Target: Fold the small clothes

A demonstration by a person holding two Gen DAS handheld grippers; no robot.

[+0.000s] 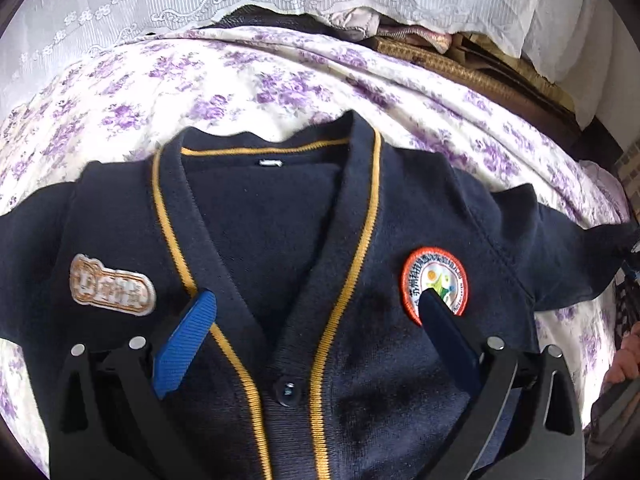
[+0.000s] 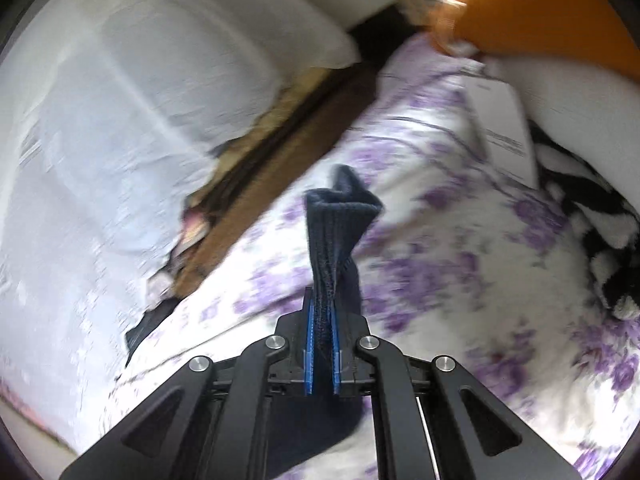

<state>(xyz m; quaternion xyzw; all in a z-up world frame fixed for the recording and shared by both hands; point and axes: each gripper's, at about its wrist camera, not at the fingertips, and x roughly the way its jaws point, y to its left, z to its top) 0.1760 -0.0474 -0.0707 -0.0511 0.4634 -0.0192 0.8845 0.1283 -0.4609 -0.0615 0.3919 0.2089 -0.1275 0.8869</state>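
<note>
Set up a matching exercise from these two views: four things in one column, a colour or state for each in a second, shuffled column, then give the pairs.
Things:
1. left tongs
2. right tongs
3. round badge
4. bedsheet

States or colours:
A. white with purple flowers
B. shut on a navy sleeve
C. open above the cardigan
D. orange-red rim

Pairs: 1-C, 2-B, 3-D, 4-A. The navy sleeve sticks out past the right tongs; the cardigan lies buttoned, front up, on the bedsheet.
</note>
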